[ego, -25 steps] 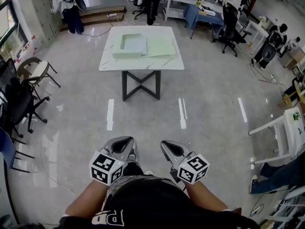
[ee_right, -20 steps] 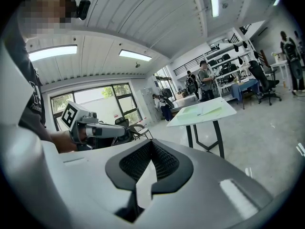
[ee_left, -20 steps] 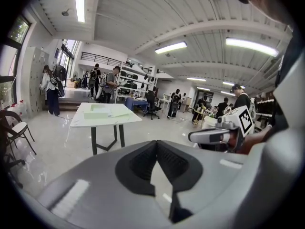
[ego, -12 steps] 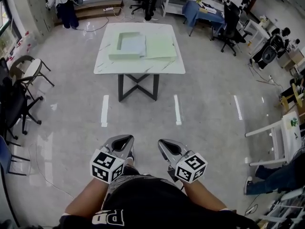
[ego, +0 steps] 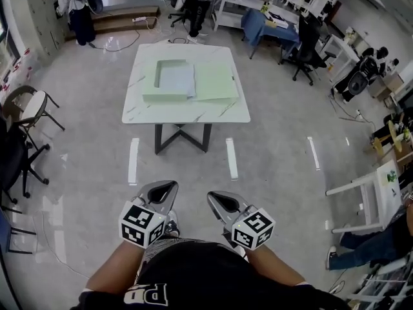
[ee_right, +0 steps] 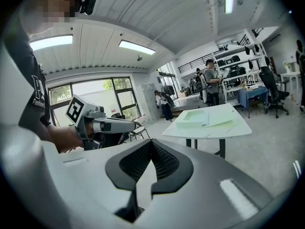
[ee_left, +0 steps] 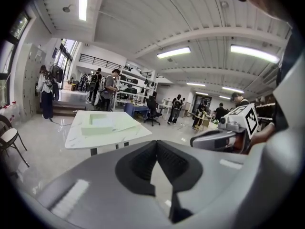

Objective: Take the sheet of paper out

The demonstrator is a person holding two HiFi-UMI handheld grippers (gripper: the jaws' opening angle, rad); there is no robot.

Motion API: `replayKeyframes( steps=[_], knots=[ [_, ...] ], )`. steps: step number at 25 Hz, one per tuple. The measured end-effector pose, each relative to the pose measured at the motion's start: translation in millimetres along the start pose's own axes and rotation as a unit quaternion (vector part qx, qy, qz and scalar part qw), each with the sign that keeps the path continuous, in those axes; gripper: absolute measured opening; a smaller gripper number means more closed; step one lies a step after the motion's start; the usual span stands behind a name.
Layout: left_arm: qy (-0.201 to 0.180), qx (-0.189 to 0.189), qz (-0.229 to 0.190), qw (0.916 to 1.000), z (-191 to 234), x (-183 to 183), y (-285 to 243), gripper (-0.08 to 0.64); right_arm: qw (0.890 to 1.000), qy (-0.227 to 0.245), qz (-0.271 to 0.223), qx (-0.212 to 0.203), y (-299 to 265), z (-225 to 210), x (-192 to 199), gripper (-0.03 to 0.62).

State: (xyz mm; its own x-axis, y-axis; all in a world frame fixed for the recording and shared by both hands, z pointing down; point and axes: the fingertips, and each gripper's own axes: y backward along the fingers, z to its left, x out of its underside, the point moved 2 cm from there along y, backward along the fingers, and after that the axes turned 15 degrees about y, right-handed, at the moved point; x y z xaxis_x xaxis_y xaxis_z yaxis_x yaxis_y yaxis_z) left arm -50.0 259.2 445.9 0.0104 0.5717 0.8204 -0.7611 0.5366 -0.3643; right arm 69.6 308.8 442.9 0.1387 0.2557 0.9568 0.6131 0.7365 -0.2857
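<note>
— Paper (ego: pixel 176 80): where is it?
— In a shallow pale green tray (ego: pixel 149 90) on the left half of the white desk (ego: pixel 187 112), at the far side of the room. A flat green board (ego: pixel 217 82) lies just beside the tray on its right.
— And the tools?
— Both are near the person's body, well apart from the desk, with bare floor (ego: pixel 277 147) between. The left tool (ego: pixel 169 185) points towards the desk, and its own view shows its tips (ee_left: pixel 156 143) pressed together with nothing between them. The right tool (ego: pixel 211 195) is just beside it, and its tips (ee_right: pixel 150 142) are likewise closed on nothing.
— Anything else around?
— Chairs (ego: pixel 29 108) stand on the left, and people (ego: pixel 80 11) stand at the far wall.
</note>
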Motion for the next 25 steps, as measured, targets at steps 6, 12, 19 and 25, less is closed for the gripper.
replayKeyframes(
  steps=[6,12,19,25],
  knots=[
    [0.002,0.012,0.003,0.9999,40.9,-26.8,-16.6,0.057,1.000,0.005,0.009,0.014,-41.5,-22.1,-15.2,0.000],
    [-0.002,0.021,0.011,0.9997,80.8,-48.9,-31.6,0.057,1.000,0.007,0.013,0.014,-87.9,-33.2,-26.0,0.000],
    [-0.009,0.024,0.014,0.9996,117.0,-74.2,-43.8,0.057,1.000,0.005,0.012,0.017,-127.3,-46.8,-35.5,0.000],
    [0.000,0.023,0.019,0.9996,134.9,-85.0,-49.3,0.058,1.000,-0.002,0.019,0.015,-147.1,-57.2,-43.0,0.000]
  ],
)
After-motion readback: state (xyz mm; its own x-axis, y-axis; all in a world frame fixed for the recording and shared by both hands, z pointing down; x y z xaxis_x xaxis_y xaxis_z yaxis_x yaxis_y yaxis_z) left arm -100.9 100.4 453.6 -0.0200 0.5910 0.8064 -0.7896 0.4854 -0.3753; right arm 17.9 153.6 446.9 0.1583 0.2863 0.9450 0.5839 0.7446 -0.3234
